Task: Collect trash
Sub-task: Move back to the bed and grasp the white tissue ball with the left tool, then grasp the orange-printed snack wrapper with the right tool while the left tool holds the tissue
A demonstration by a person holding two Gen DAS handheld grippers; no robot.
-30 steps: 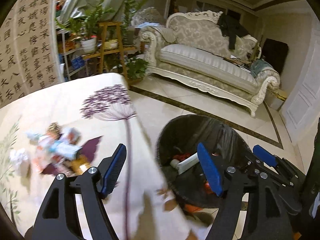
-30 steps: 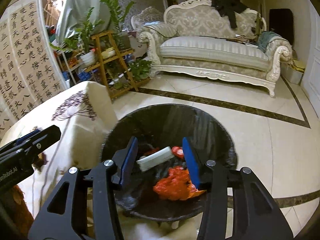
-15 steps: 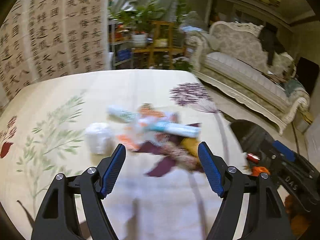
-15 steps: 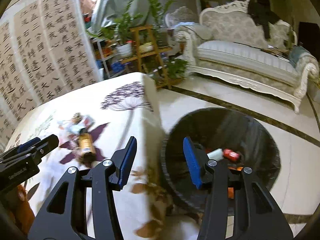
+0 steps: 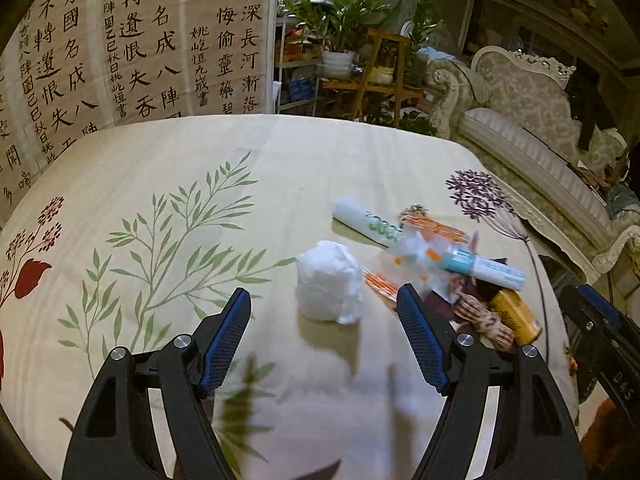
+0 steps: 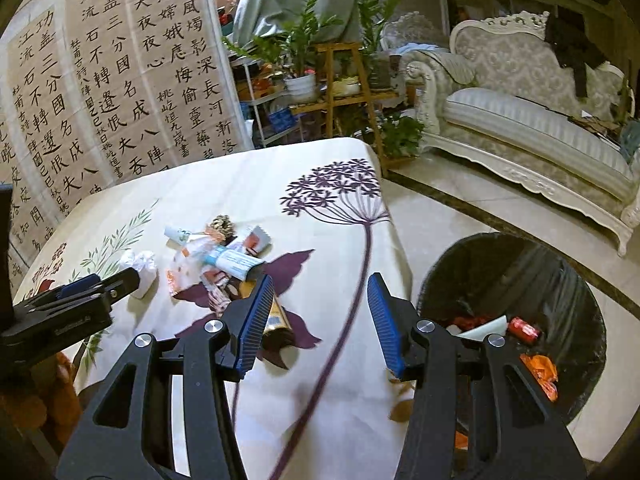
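Observation:
A small heap of trash lies on the floral tablecloth (image 5: 168, 168): a crumpled white tissue (image 5: 328, 286), a white tube with green print (image 5: 368, 222), a blue-and-white tube (image 5: 480, 266), orange wrappers (image 5: 436, 232) and a gold can (image 5: 516, 314). My left gripper (image 5: 322, 314) hovers open just short of the tissue, nothing between its fingers. My right gripper (image 6: 320, 300) is open and empty over the cloth's right part, the gold can (image 6: 276, 316) by its left finger. The black-lined bin (image 6: 516, 304) stands on the floor to the right, holding red and white trash.
A calligraphy screen (image 5: 132, 40) stands behind the table. Potted plants on a wooden rack (image 6: 340, 76) and an ornate sofa (image 6: 532, 120) lie further back. Tiled floor (image 6: 452, 192) runs between table, bin and sofa. The left gripper's body (image 6: 64, 308) shows at the right wrist view's left edge.
Both grippers have swung left from over the bin to the table. The left one now faces the tissue; the right one faces the cloth with the bin off to its right.

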